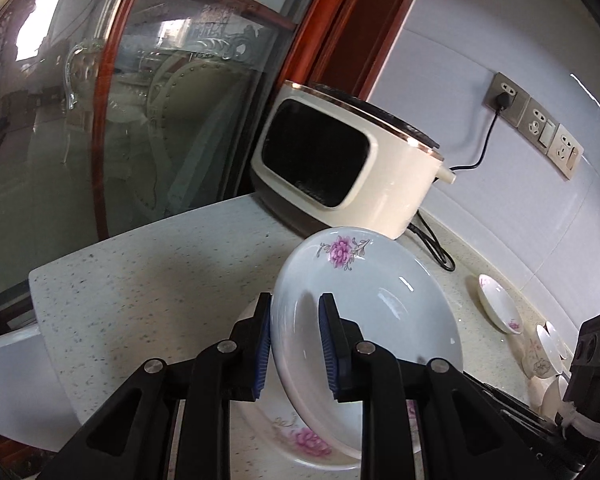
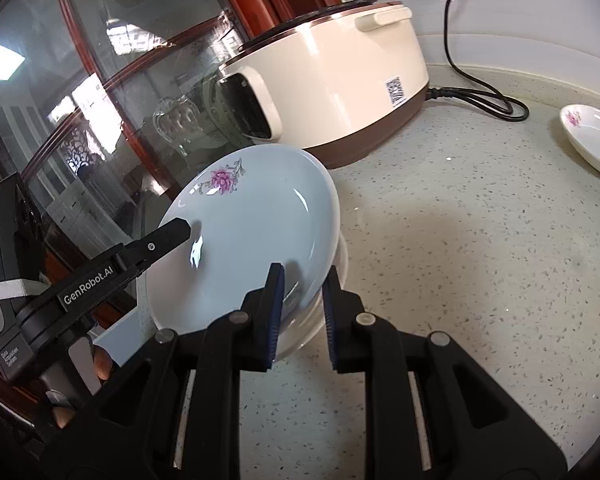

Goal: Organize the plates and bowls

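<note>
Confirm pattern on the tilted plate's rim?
Pink flower with grey stems on the white tilted plate; clearest in right wrist view.

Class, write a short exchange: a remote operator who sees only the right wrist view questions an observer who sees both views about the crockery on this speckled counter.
Operator: Does the white ceramic dish lying under the tilted white ceramic plate with a pink flower have any pattern?
Observer: Yes, a pink flower is painted on its near rim.
Operator: Besides the small white flowered saucer, is any other crockery left on the counter?
Observer: Yes, a cluster of small white bowls stands just past that saucer, close to the wall.
</note>
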`<action>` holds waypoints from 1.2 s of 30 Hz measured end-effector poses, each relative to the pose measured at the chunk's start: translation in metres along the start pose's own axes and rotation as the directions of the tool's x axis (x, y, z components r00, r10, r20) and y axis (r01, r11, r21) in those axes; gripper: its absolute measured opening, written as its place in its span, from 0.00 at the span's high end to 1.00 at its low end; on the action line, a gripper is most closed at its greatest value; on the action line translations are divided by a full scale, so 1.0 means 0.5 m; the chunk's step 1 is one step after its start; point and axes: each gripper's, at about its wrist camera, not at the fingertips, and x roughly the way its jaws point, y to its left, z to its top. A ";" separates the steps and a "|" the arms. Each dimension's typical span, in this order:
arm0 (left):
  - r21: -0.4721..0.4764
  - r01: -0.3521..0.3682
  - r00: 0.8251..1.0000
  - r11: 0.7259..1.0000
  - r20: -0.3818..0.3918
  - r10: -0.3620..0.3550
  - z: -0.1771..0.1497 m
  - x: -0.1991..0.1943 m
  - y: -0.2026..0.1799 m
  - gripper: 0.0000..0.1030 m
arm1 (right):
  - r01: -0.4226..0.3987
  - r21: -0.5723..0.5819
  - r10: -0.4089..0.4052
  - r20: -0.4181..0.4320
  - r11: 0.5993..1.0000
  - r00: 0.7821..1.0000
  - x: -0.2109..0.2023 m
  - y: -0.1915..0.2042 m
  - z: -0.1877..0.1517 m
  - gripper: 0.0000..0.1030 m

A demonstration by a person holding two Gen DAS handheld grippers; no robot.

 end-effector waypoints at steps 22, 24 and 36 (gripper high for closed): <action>0.015 -0.051 0.997 0.999 -0.064 0.052 -0.031 0.035 0.033 0.74 | 0.081 -0.104 -0.084 -0.031 0.991 0.996 0.026 0.039 -0.020 0.78; 0.012 -0.048 0.996 0.999 -0.069 0.049 -0.028 0.038 0.035 0.74 | 0.081 -0.105 -0.085 -0.035 0.991 0.996 0.026 0.041 -0.022 0.78; 0.048 -0.063 0.993 0.997 -0.098 0.067 -0.029 0.049 0.024 0.57 | 0.118 -0.104 -0.120 -0.014 0.988 0.993 0.019 0.035 -0.018 0.66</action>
